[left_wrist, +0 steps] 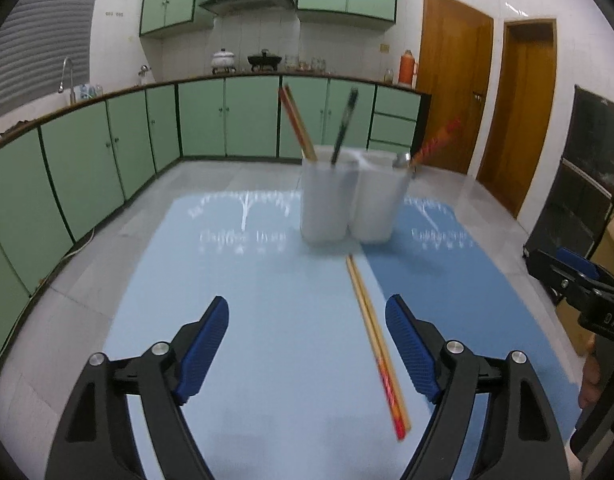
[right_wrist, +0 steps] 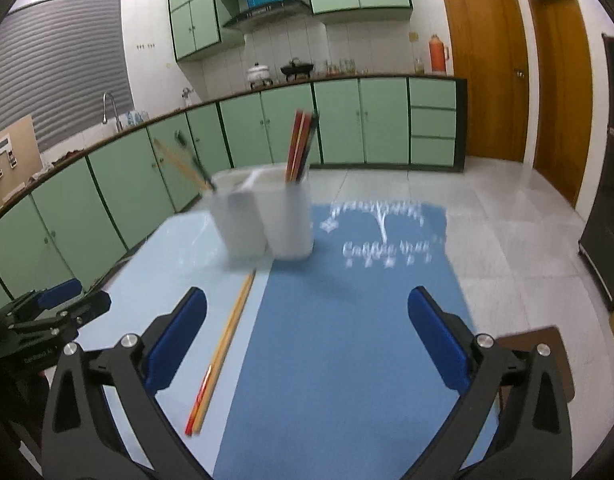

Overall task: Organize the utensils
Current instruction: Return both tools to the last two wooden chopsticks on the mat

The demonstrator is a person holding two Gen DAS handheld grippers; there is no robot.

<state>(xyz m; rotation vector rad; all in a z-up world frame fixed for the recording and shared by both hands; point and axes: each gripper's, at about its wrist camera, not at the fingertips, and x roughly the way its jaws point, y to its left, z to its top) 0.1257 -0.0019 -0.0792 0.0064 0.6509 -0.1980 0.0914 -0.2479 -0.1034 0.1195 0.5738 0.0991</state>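
While both tools hang empty with jaws spread wide, the left gripper (left_wrist: pixel 307 344) has the loose pair of chopsticks (left_wrist: pixel 377 344) lying flat on the table mat (left_wrist: pixel 227 280) just inside its right-hand pad, so I judge it best placed to centre over them, close near the middle and lift them level. Ahead stands the white two-cup holder (left_wrist: pixel 351 200), already bearing utensils, and the right gripper (right_wrist: pixel 307 336) hovers over bare mat. White lettering printed on the mat is too blurred to read.
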